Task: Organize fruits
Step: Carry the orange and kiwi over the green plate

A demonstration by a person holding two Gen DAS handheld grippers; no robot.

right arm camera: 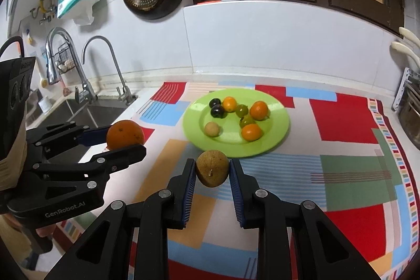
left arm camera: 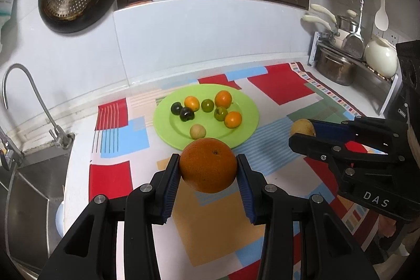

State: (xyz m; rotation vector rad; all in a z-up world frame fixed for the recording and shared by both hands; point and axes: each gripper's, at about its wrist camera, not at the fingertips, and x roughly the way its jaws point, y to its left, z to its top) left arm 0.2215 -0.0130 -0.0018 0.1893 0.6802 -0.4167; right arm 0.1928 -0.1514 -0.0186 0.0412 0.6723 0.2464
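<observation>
While both fruits hang clear of the patterned cloth [right arm camera: 341, 122], the left gripper [left arm camera: 208, 165] is clamped on a large orange [left arm camera: 208, 165] and the right gripper [right arm camera: 212, 171] on a smaller brownish-yellow fruit [right arm camera: 212, 168], each just short of the near rim of the green plate [right arm camera: 278, 133]. That plate lies toward the cloth's far edge and already carries small oranges, green fruits and dark plums at its middle. I'd judge the best way is to lower each fruit onto bare plate near the front rim, one at a time, letting go only once it rests, so nothing rolls.
</observation>
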